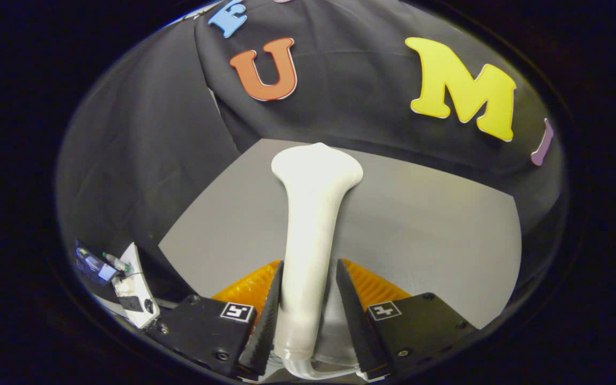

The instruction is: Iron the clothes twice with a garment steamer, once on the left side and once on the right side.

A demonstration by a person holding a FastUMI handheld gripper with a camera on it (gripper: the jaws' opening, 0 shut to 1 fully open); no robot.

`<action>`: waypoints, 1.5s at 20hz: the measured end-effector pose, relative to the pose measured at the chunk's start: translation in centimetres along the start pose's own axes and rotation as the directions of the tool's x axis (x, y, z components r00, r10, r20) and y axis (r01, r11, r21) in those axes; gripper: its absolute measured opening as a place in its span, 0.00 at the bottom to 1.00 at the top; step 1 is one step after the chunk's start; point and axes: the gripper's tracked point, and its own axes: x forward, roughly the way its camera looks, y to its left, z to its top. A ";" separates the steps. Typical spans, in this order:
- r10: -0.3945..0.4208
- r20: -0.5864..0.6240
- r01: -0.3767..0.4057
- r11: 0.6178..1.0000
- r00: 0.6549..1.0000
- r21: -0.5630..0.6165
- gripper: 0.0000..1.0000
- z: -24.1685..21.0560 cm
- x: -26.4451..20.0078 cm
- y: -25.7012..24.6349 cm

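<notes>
The gripper pinches the garment steamer by its handle, head pointing ahead over the grey counter. Smooth, rigid plastic, probably slippery; mid-handle hold suits.

steamer between claw fingers, left finger touching it, gap at right, head at 12 o'clock over table, booth wall behind, small devices at 9 o'clock off table edge
</notes>
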 end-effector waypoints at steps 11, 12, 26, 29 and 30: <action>0.092 0.087 -0.100 0.991 0.992 0.094 0.36 0.2 -2.6 1.2; 0.107 0.123 -0.119 0.988 0.987 0.097 0.36 0.5 -3.7 1.4; 0.040 0.576 -0.181 0.965 0.817 0.189 0.35 -2.6 -25.0 -4.9; -0.051 0.634 -0.147 0.956 0.771 0.255 0.35 -5.1 -30.2 -8.5; -0.094 0.646 -0.124 0.951 0.758 0.283 0.35 -5.9 -31.7 -10.3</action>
